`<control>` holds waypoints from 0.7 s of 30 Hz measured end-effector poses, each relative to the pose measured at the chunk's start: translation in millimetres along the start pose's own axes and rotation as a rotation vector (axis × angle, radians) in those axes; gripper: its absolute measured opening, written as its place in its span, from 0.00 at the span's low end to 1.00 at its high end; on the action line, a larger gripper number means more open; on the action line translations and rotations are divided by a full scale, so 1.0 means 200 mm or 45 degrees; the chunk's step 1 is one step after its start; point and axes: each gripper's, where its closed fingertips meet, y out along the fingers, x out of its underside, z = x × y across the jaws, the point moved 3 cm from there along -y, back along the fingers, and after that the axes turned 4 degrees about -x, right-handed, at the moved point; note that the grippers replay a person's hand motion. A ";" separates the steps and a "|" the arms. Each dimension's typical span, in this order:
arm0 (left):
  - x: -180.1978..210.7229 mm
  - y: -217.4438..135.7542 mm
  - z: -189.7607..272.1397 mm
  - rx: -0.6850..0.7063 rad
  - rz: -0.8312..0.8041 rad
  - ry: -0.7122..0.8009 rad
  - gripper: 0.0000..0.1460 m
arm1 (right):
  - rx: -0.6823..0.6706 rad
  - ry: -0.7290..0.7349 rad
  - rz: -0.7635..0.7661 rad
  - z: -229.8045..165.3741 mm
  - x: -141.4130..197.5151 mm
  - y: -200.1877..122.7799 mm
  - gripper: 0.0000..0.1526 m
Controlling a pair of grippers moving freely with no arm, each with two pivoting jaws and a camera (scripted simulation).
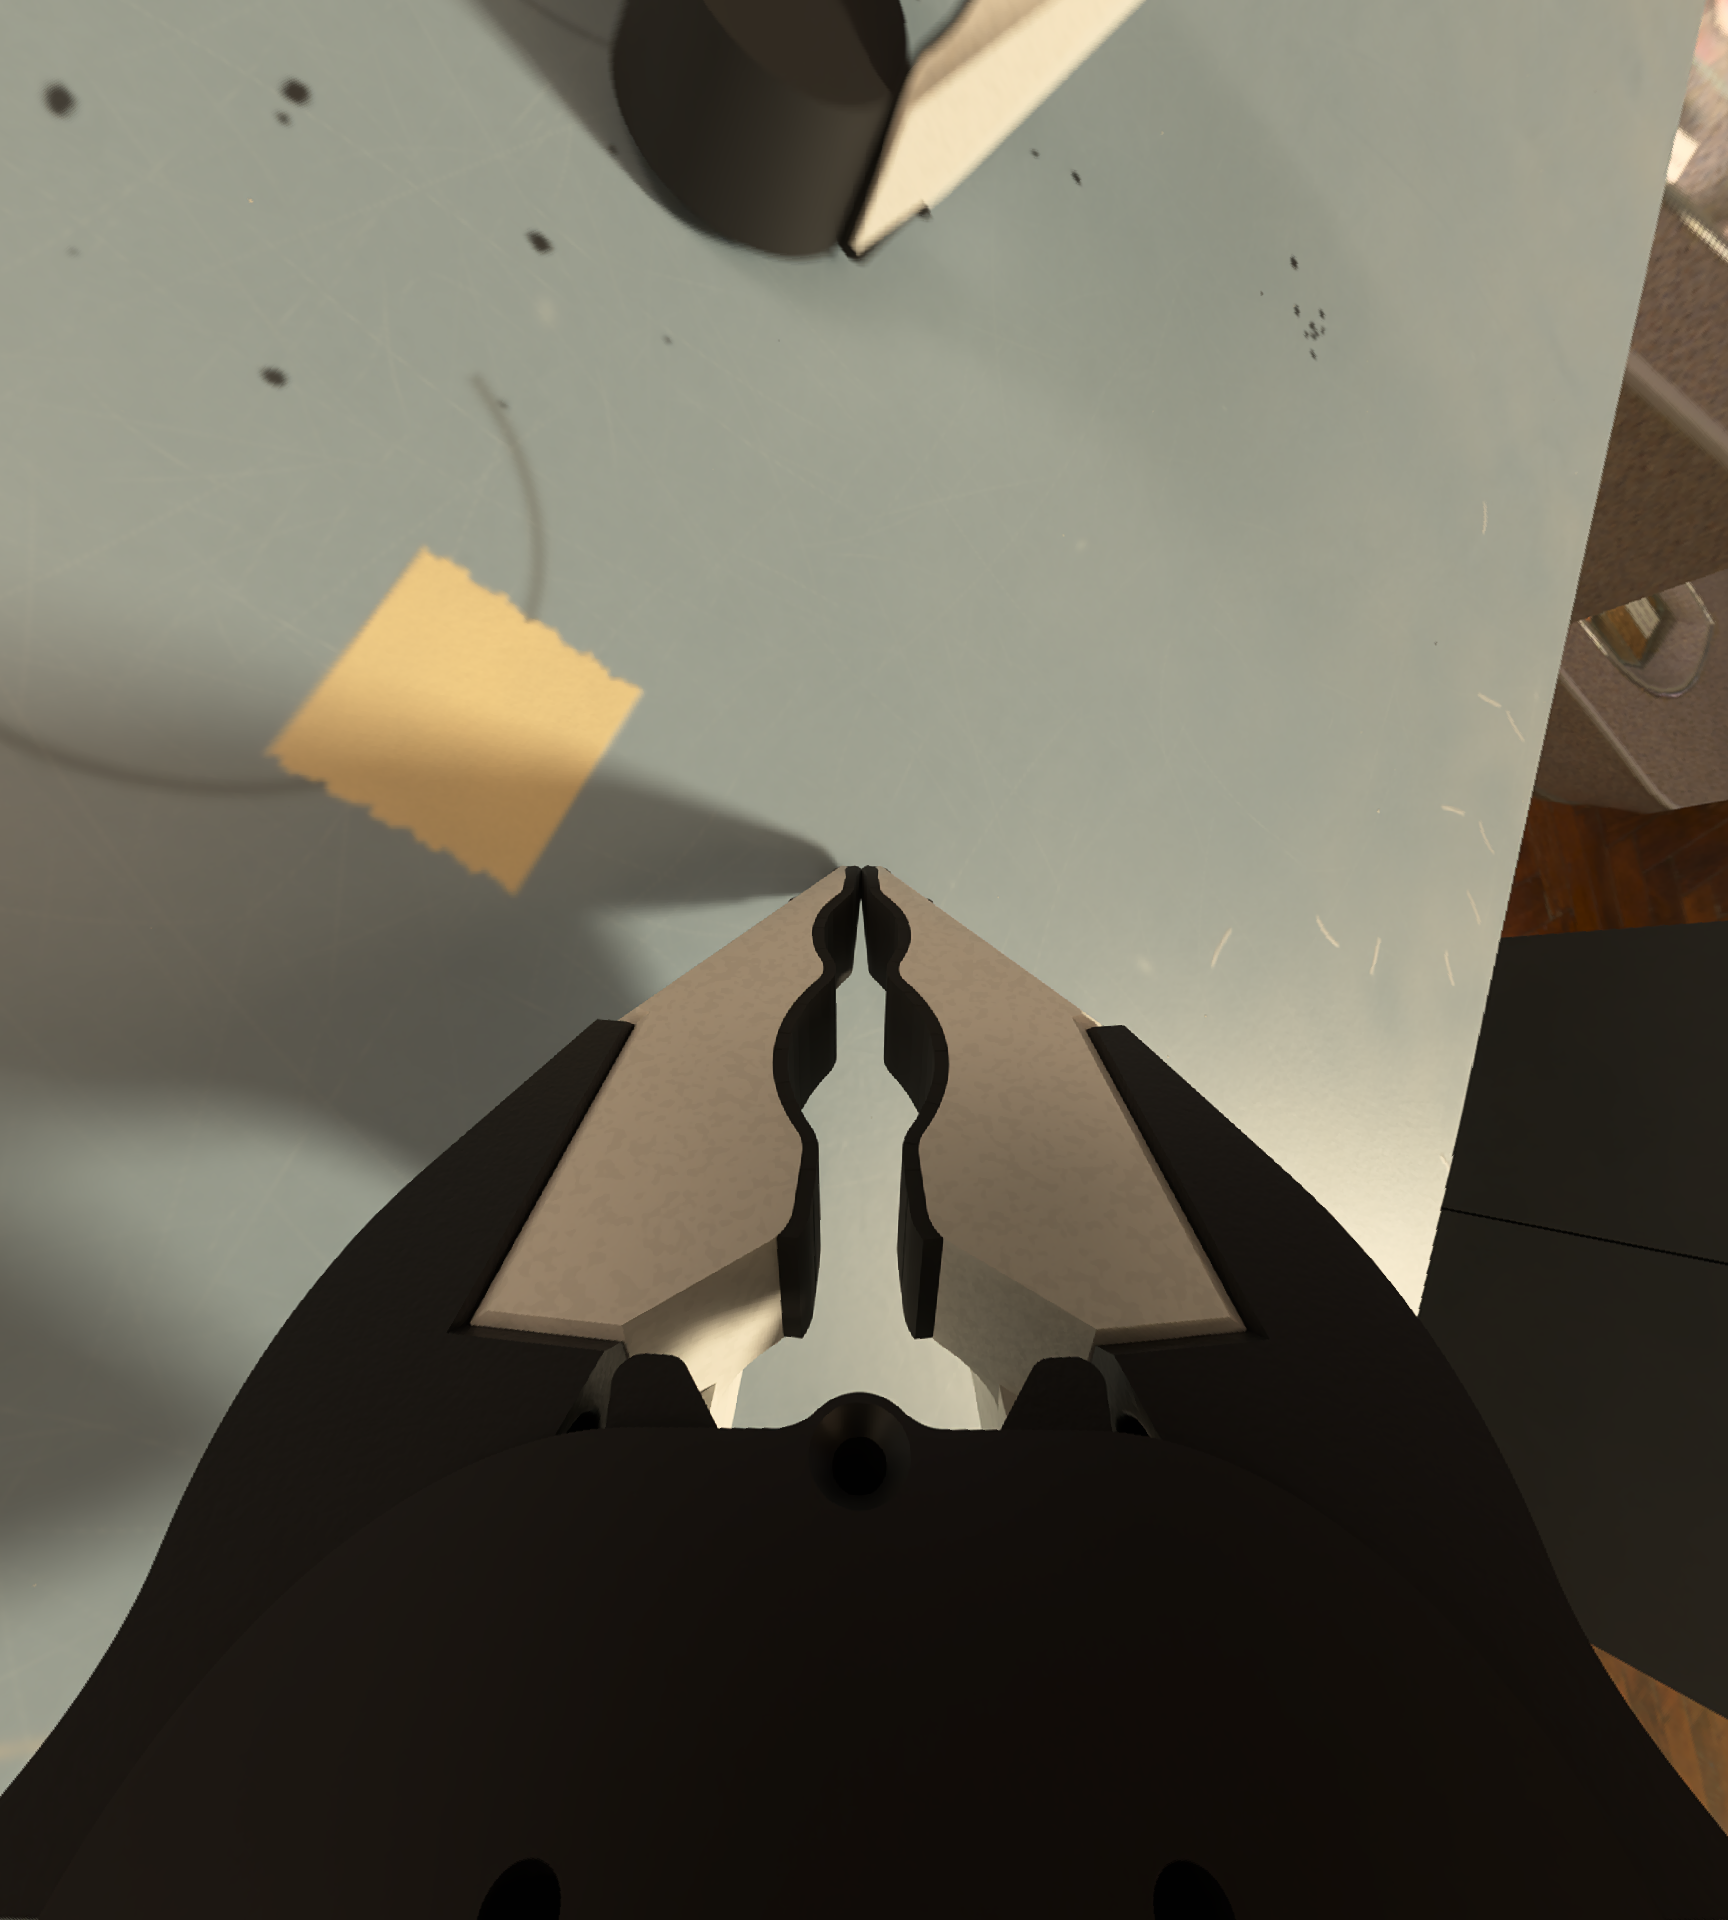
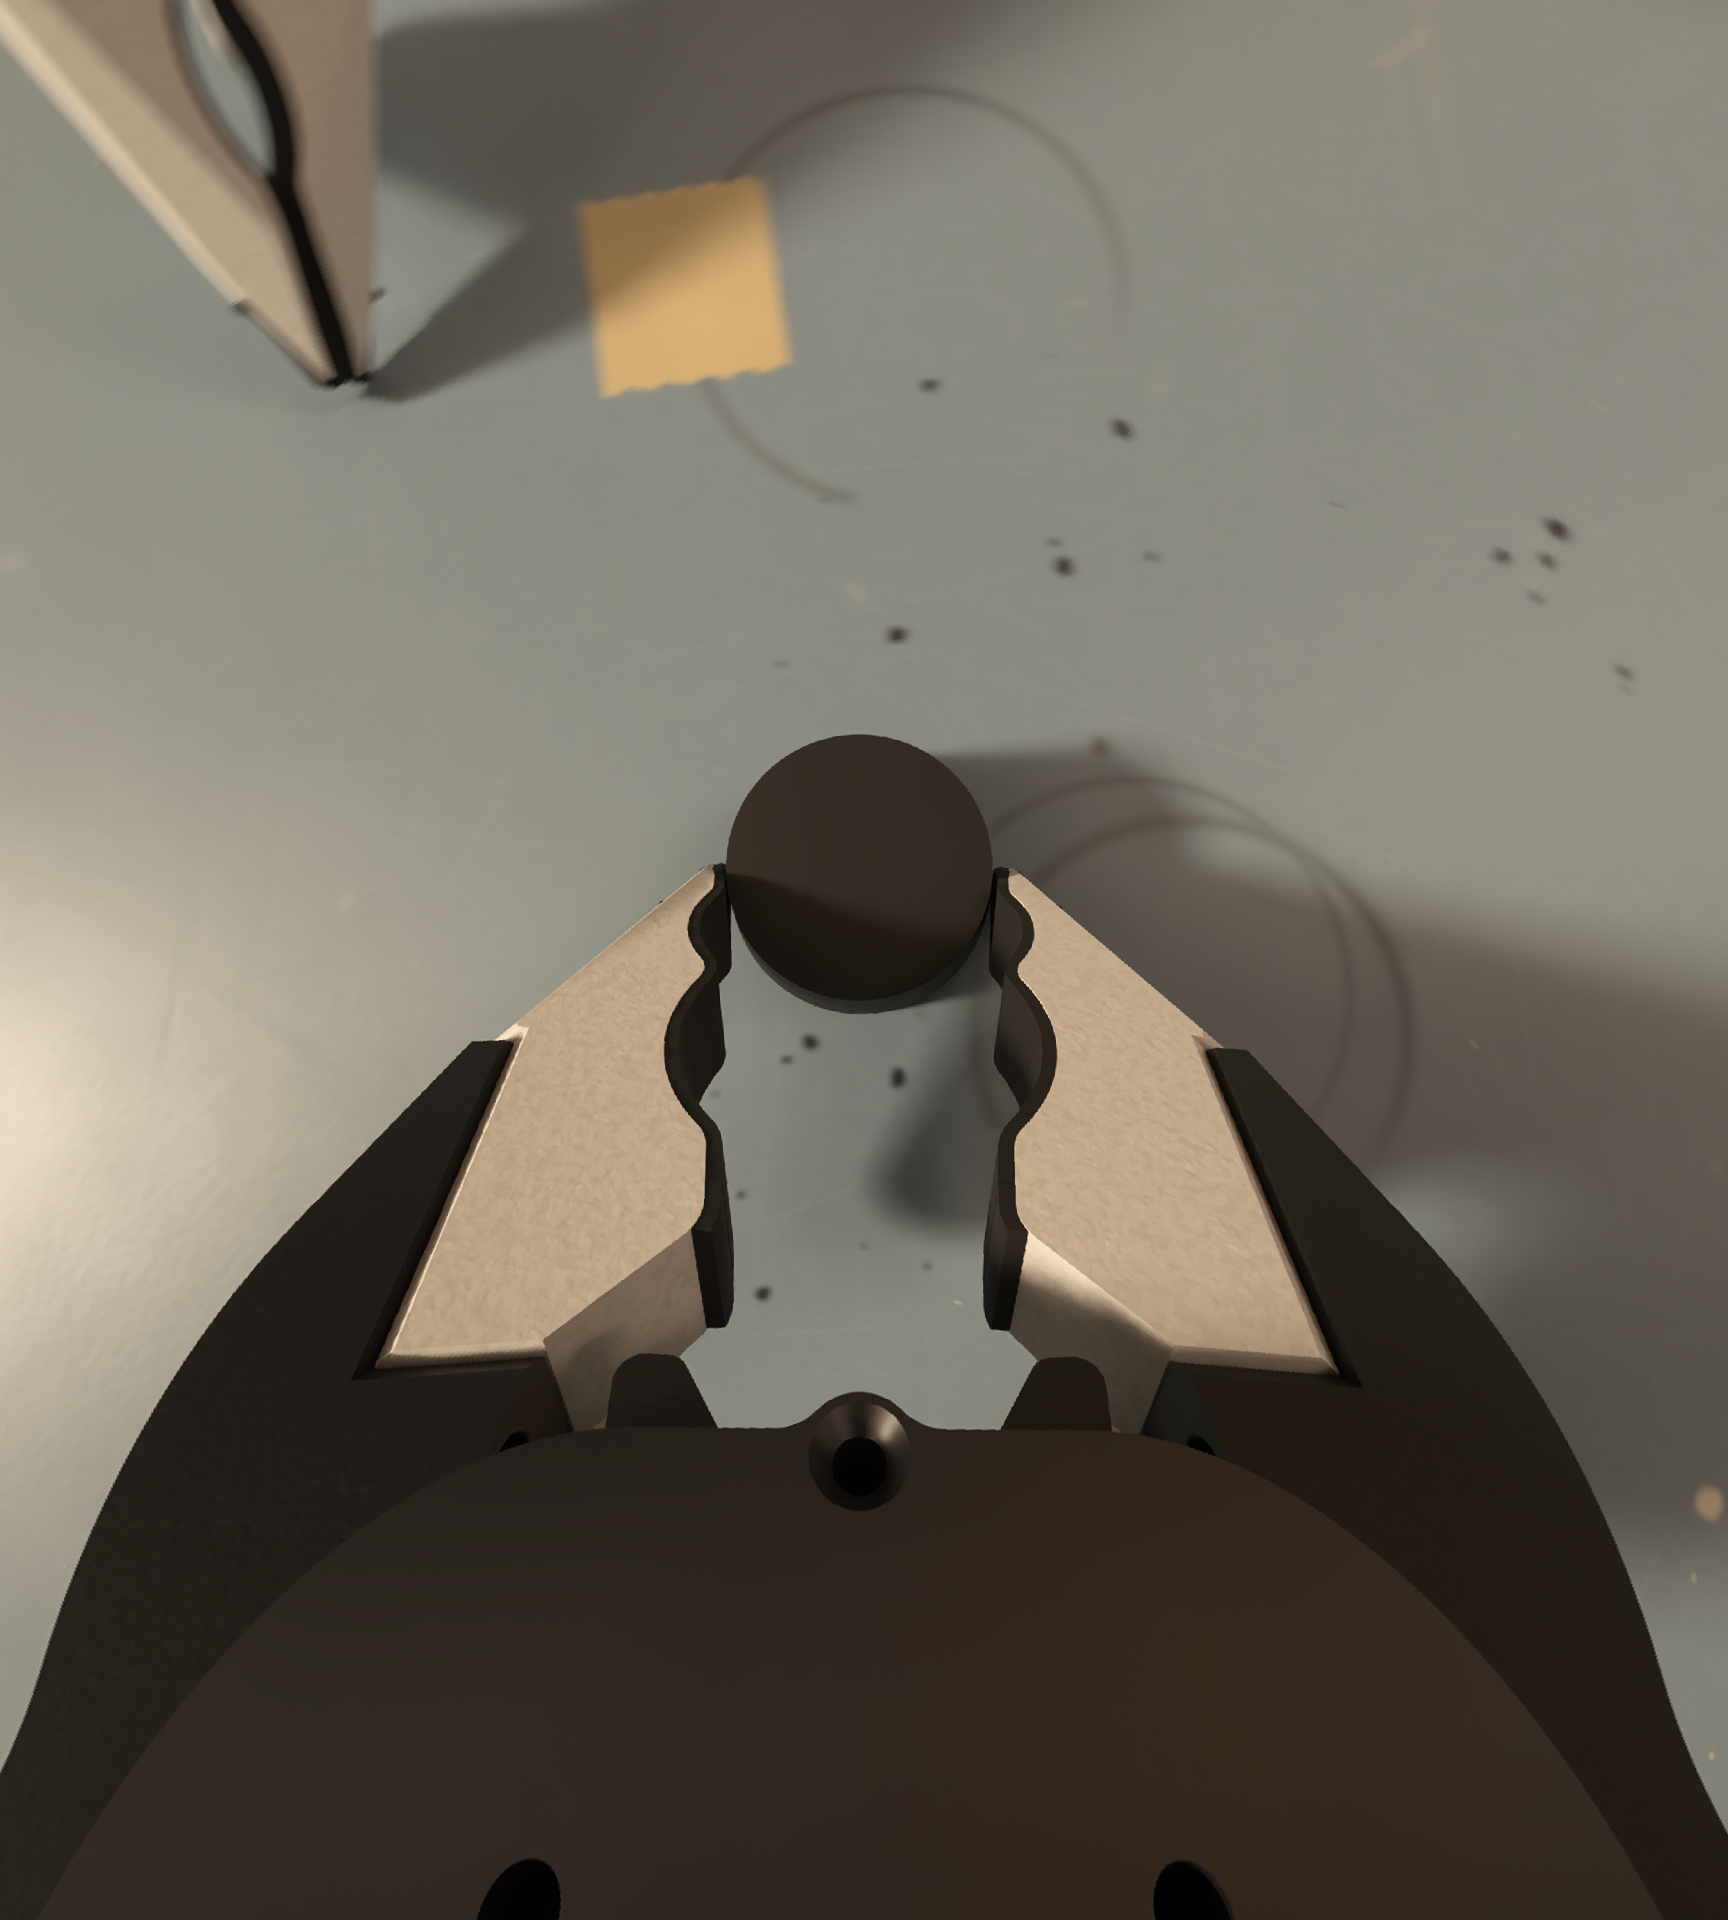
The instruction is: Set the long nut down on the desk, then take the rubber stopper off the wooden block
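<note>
My right gripper (image 2: 858, 883) is shut on the dark round rubber stopper (image 2: 858, 831), pinched between its fingertips over the grey desk (image 2: 320, 727). The stopper also shows at the top of the left wrist view (image 1: 756, 125), with one right finger (image 1: 953, 135) beside it. My left gripper (image 1: 862, 875) is shut and empty, its tips together. In the right wrist view it stands at the far left (image 2: 340, 369), tips down at the desk surface. No long nut or wooden block is in either view.
A tan piece of tape (image 1: 455, 717) lies flat on the desk between the grippers; it also shows in the right wrist view (image 2: 683, 286). The desk's edge (image 1: 1525, 831) runs close on the left gripper's right, with a black box (image 1: 1649, 1091) beyond it.
</note>
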 end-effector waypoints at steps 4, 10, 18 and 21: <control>0.01 0.00 0.00 0.012 -0.004 -0.009 0.00 | -0.065 -0.193 -0.130 -0.13 -0.02 0.02 0.33; -0.01 0.01 0.01 -0.005 0.002 0.002 0.00 | -0.035 -0.052 -0.031 -0.02 -0.09 0.07 0.33; -0.01 0.01 0.01 0.000 0.001 0.003 0.00 | 0.009 0.055 0.061 0.11 -0.16 0.11 0.33; -0.01 0.01 0.01 -0.002 0.003 0.006 0.00 | -0.133 -0.166 -0.004 -0.06 -0.18 0.14 0.33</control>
